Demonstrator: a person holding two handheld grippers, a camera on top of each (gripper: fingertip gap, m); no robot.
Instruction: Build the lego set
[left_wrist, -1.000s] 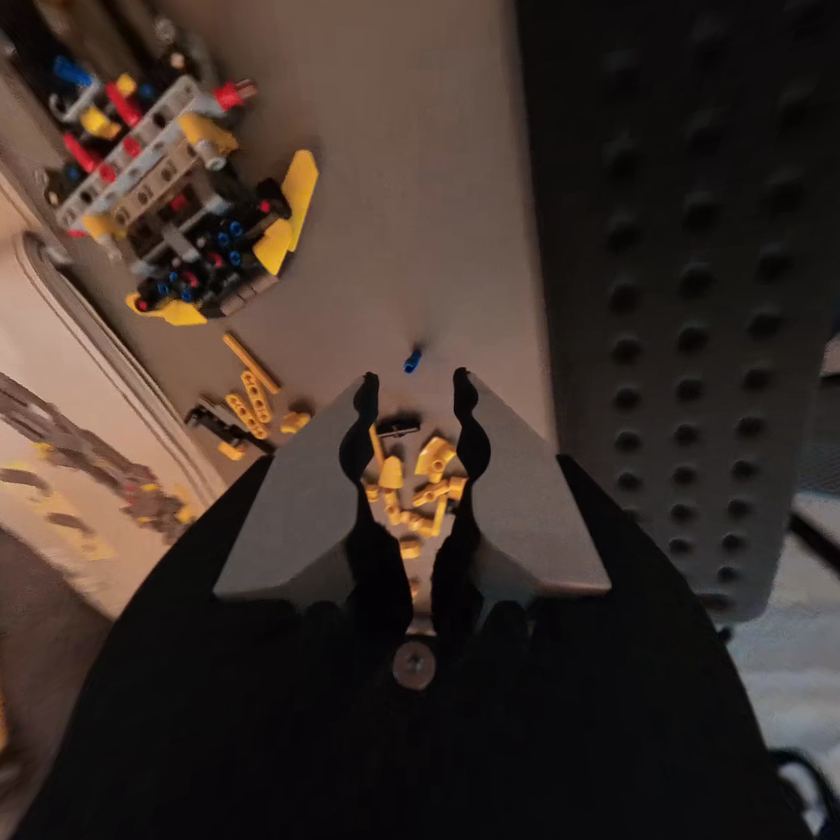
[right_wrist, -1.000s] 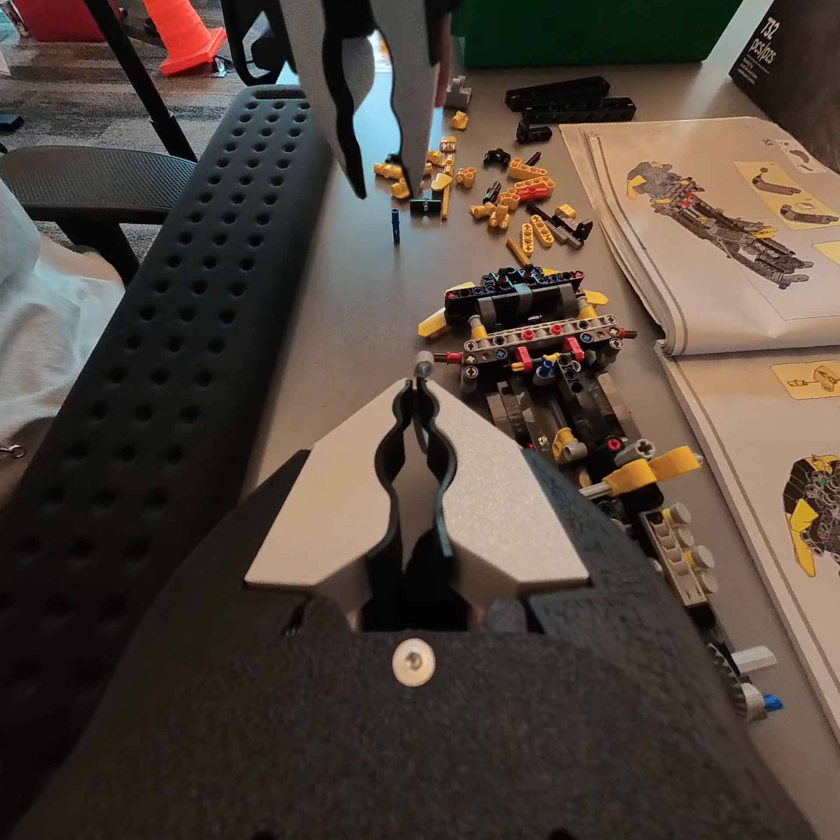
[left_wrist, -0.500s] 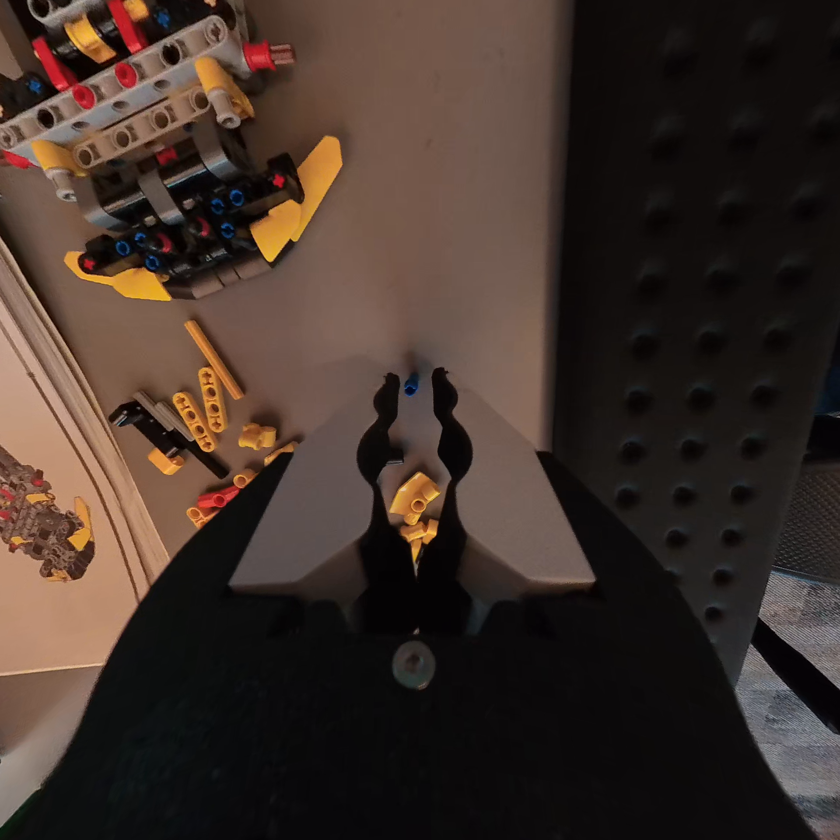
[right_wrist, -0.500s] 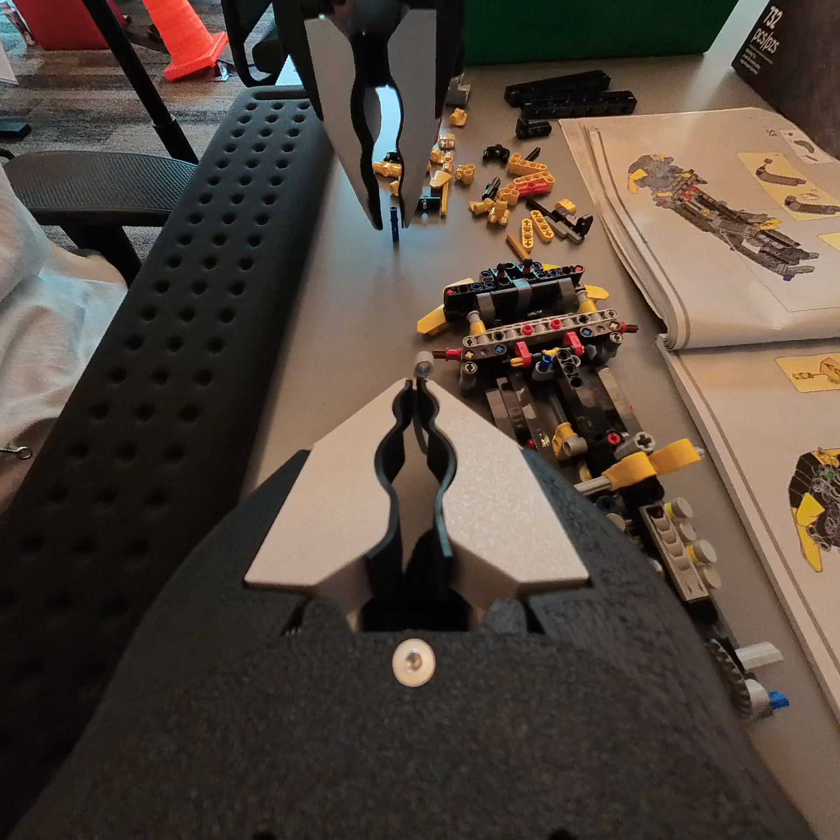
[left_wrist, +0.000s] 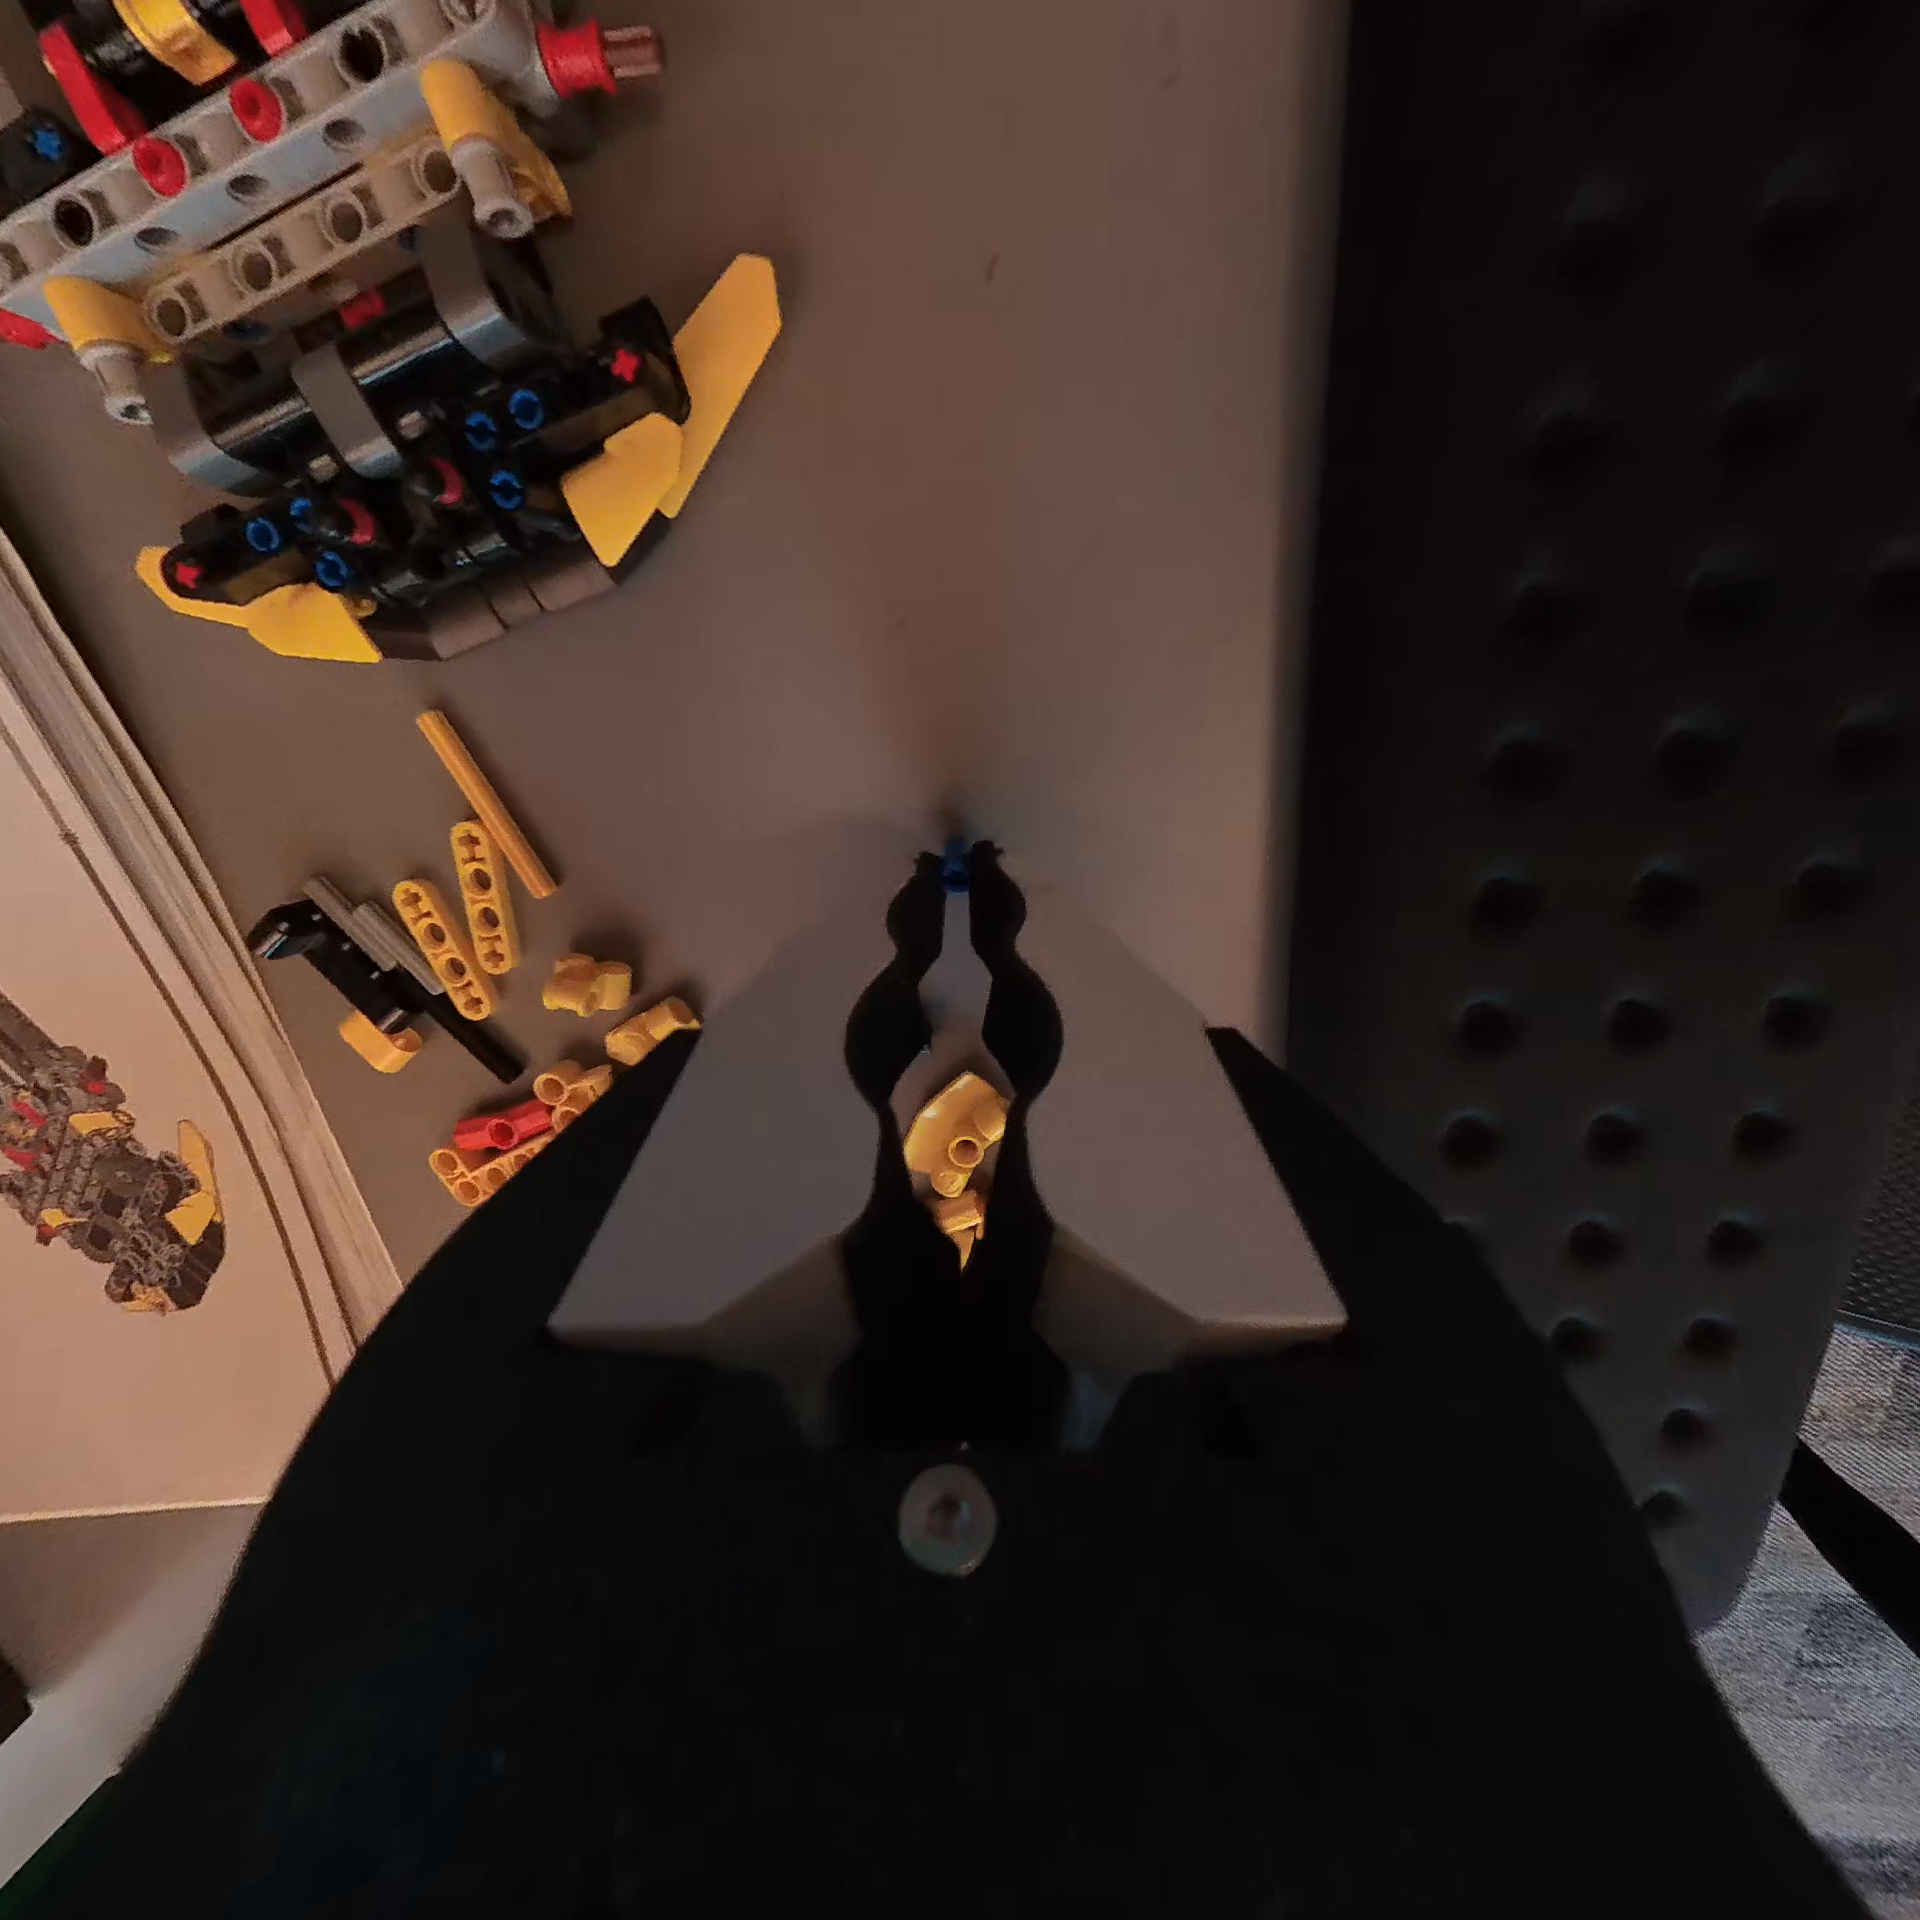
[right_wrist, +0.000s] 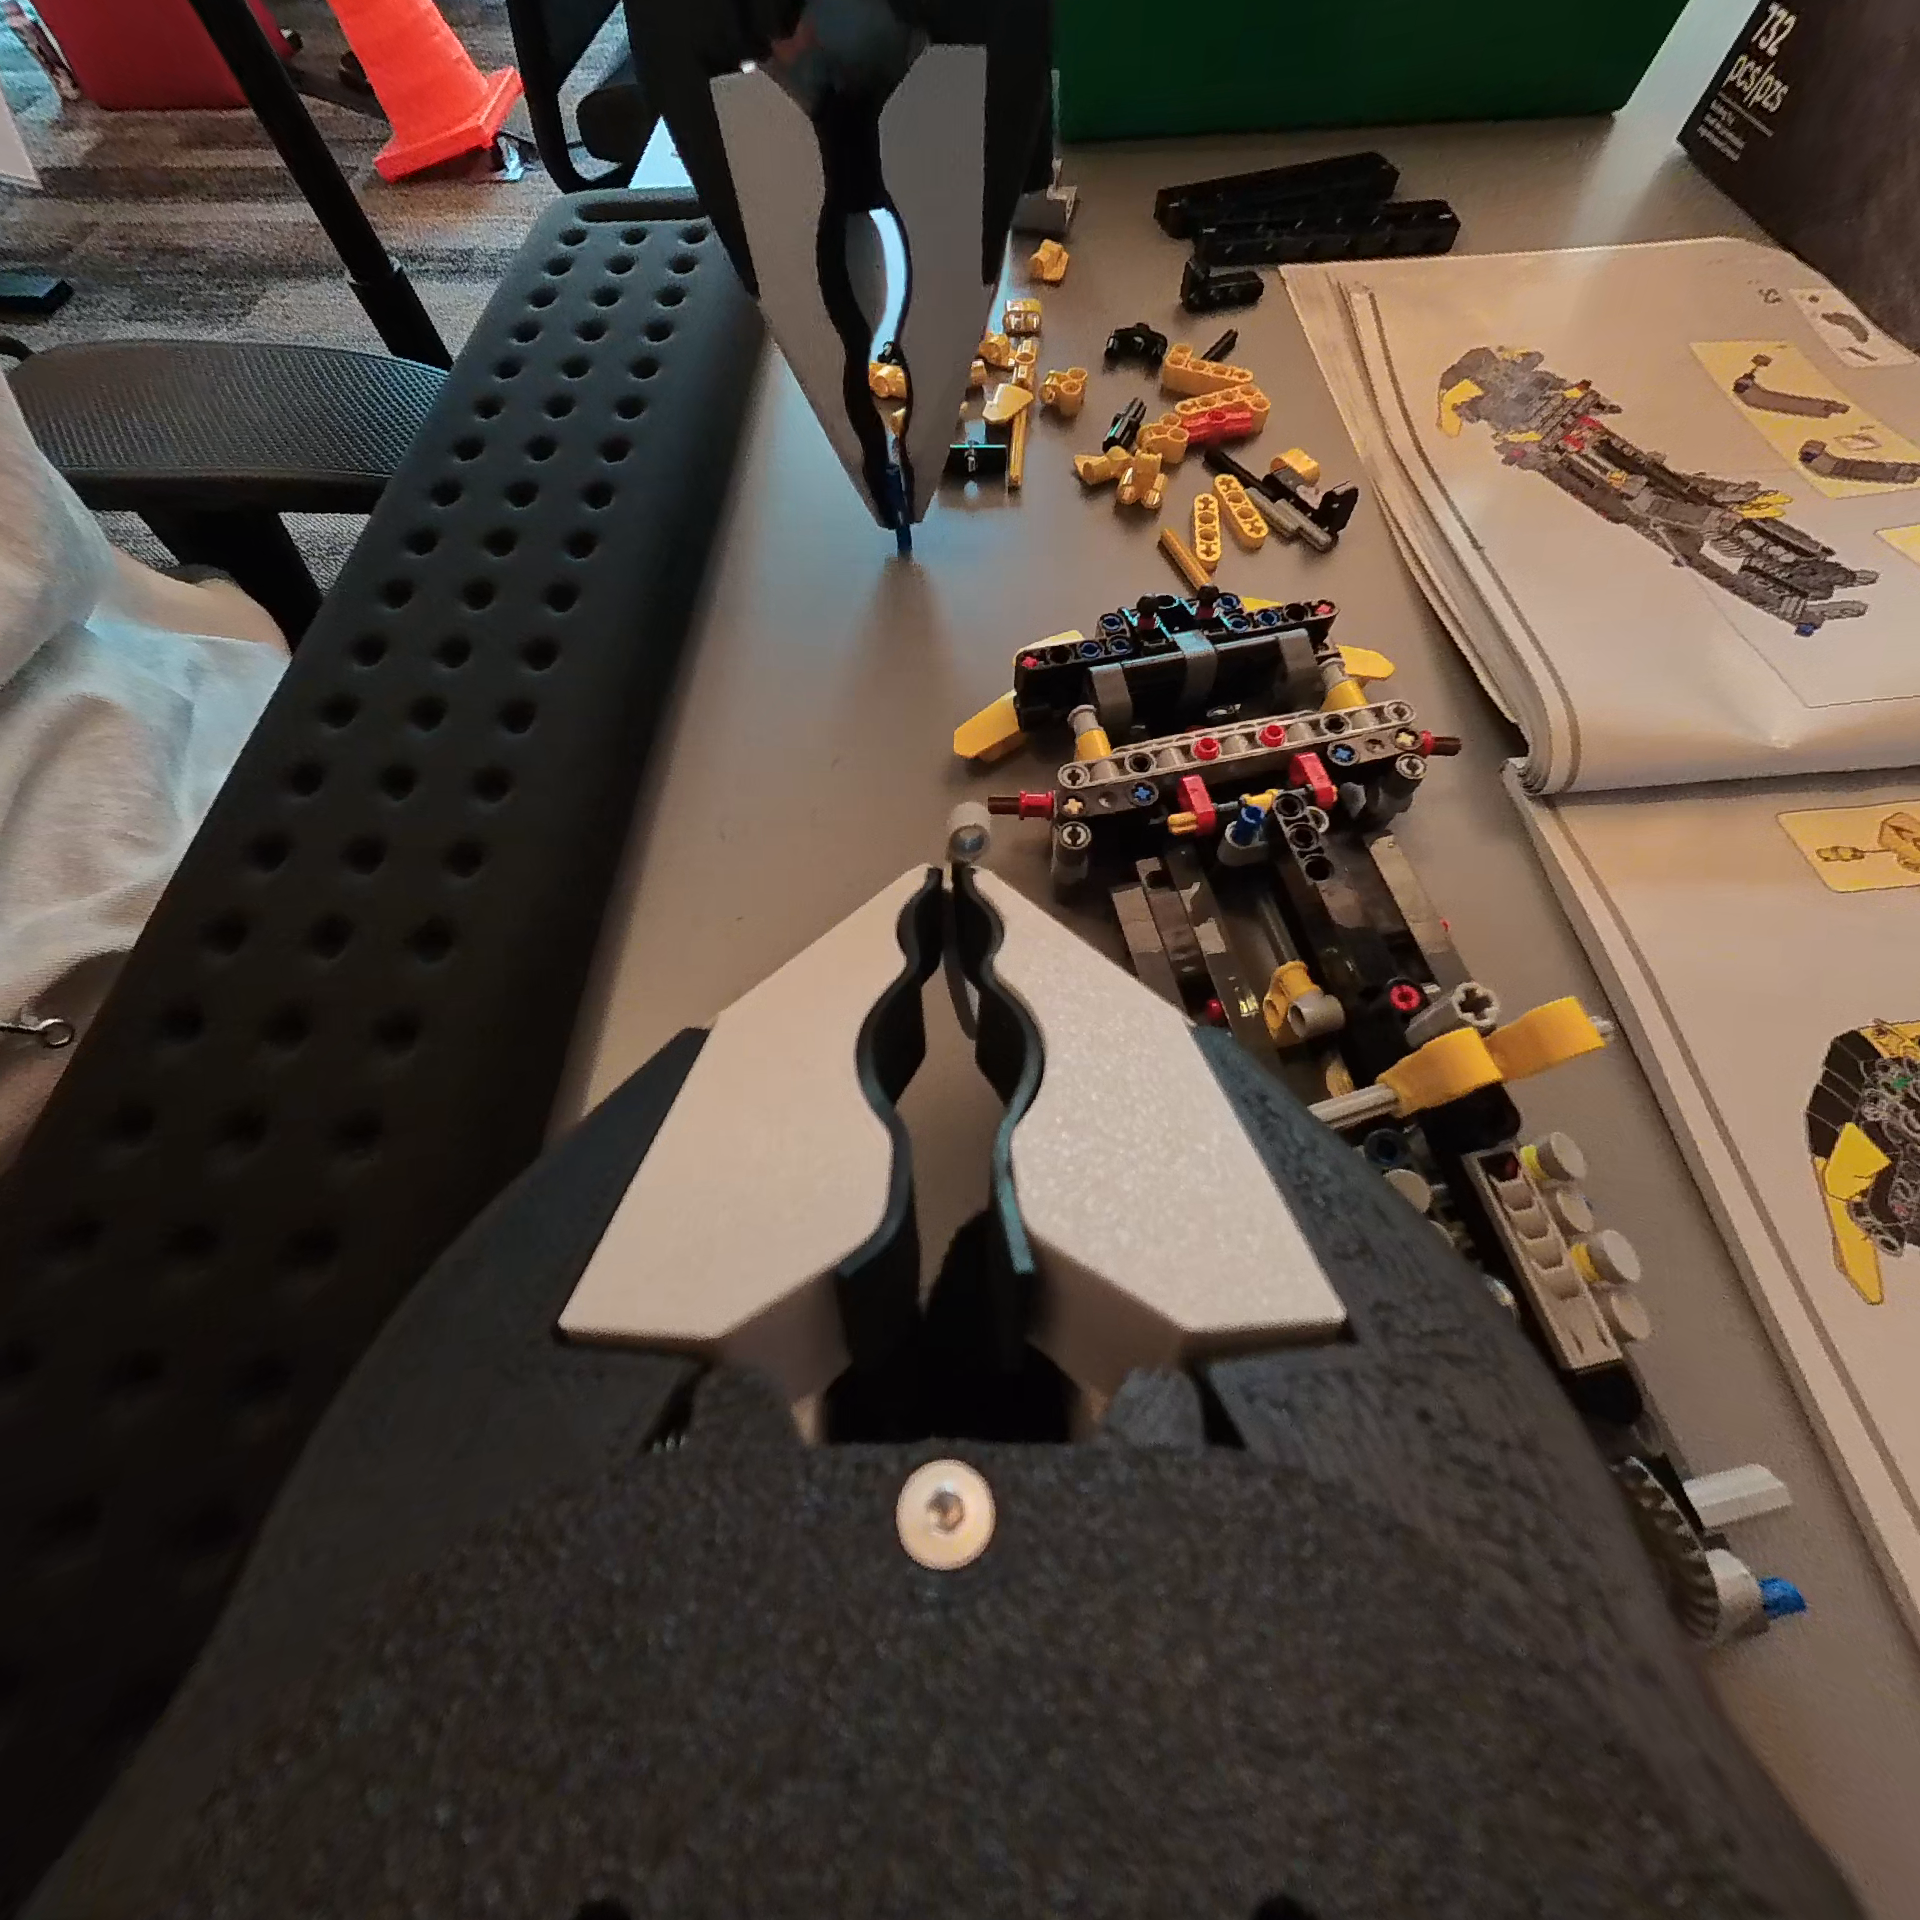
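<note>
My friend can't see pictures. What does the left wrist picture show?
The left gripper pinches a small blue peg on the grey table. Loose yellow pieces and a half-built model lie to its left.

Bare table (right_wrist: 790, 727) beside model (right_wrist: 1226, 748)

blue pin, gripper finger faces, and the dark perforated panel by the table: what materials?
Blue pin: glossy moulded plastic, likely. Left gripper finger faces: matte grey, faintly speckled, probably printed plastic. Perforated panel: dull dark plastic or rubber; unclear which.
</note>
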